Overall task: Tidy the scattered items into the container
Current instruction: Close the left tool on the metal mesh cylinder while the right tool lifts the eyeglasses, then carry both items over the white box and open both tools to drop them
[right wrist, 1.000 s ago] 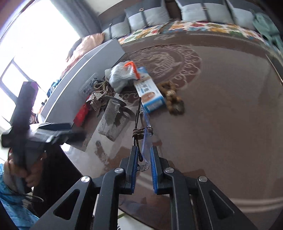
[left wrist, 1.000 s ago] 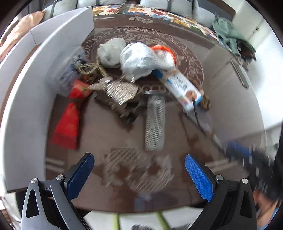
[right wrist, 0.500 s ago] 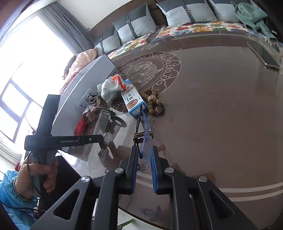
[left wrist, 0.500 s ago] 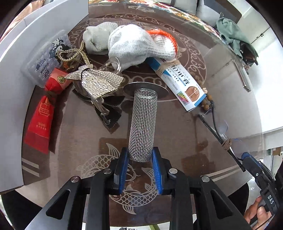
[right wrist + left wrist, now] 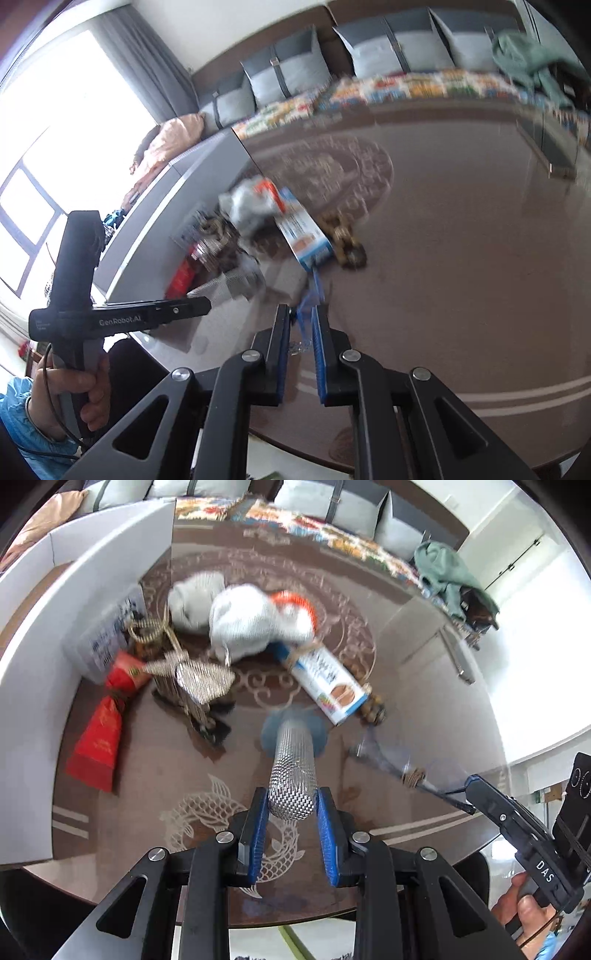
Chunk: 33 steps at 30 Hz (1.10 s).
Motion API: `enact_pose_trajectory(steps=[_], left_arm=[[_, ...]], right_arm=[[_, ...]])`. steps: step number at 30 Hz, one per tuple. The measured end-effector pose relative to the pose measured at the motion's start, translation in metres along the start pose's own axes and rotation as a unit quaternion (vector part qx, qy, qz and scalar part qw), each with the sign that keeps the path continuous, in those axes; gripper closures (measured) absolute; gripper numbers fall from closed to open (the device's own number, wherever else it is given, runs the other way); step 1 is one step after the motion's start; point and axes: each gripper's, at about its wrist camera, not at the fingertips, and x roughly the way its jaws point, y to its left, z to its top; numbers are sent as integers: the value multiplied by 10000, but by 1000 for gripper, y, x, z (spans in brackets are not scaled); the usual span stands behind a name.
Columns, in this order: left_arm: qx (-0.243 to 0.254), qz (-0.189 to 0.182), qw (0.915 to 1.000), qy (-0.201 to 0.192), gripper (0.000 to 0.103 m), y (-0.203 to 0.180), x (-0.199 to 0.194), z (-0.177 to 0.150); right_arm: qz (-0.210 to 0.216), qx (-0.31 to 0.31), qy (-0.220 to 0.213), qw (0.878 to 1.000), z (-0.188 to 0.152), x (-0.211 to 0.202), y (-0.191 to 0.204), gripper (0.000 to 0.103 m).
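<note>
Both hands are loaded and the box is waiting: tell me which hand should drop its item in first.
Left, probably. The left gripper grips the mesh strainer tube on the white container side; the right gripper, closing on eyeglasses, sits farther away.

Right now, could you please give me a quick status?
Left gripper shut on mesh tube. Right gripper closing on blue bag. White box left, nothing blocking.
</note>
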Motion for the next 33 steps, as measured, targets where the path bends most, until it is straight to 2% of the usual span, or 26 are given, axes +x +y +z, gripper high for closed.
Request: enact_pose_trajectory(steps=[6, 12, 16, 18, 20, 21, 22, 23, 26, 29, 30, 31, 32, 33], left_arm=[[-109, -124, 9997, -203, 77, 10, -15, 10], [-144, -145, 9990, -405, 77, 14, -26, 18], [-150, -118, 9993, -331, 77, 16, -20, 19], [-138, -127, 9994, -276, 77, 16, -18, 15], [-105, -134, 9995, -256, 77, 15, -18, 11], [-99, -146, 9995, -257, 77, 15, -19, 9], [-106, -168, 9995, -259, 77, 15, -20, 7], [-111, -182, 9994, -262, 77, 15, -21, 6], [-119, -198, 9994, -270, 77, 15, -22, 4], [-96, -186, 9994, -270, 77, 14, -24, 3], [-85, -180, 9994, -273, 77, 14, -25, 2], [-72, -171, 9994, -277, 77, 14, -26, 2], [-59, -162, 9995, -281, 77, 14, -26, 2], [-52, -161, 9994, -289, 77, 14, -27, 2]], right_arm=[[-29, 4, -86, 10000, 17, -2, 9, 99], [-78, -246, -212, 9994, 34, -7, 27, 100], [-223, -257, -54, 9994, 39, 5, 18, 101], [-140, -262, 220, 9993, 37, 14, 9, 100], [-47, -407, 612, 9973, 34, 25, 2, 96], [-181, -658, 894, 9937, 30, 32, 2, 84], [-315, -907, 1174, 9884, 27, 39, 1, 56], [-447, -1153, 1450, 9817, 23, 46, 1, 45], [-530, -1565, 1771, 9702, 11, 60, 1, 43], [-593, -2031, 1795, 9607, 0, 72, 4, 43], [-571, -2227, 1777, 9569, -4, 74, 7, 48], [-590, -2277, 1791, 9553, -5, 75, 8, 61], [-610, -2324, 1805, 9538, -6, 77, 8, 85], [-652, -2195, 1910, 9545, -7, 78, 5, 97]])
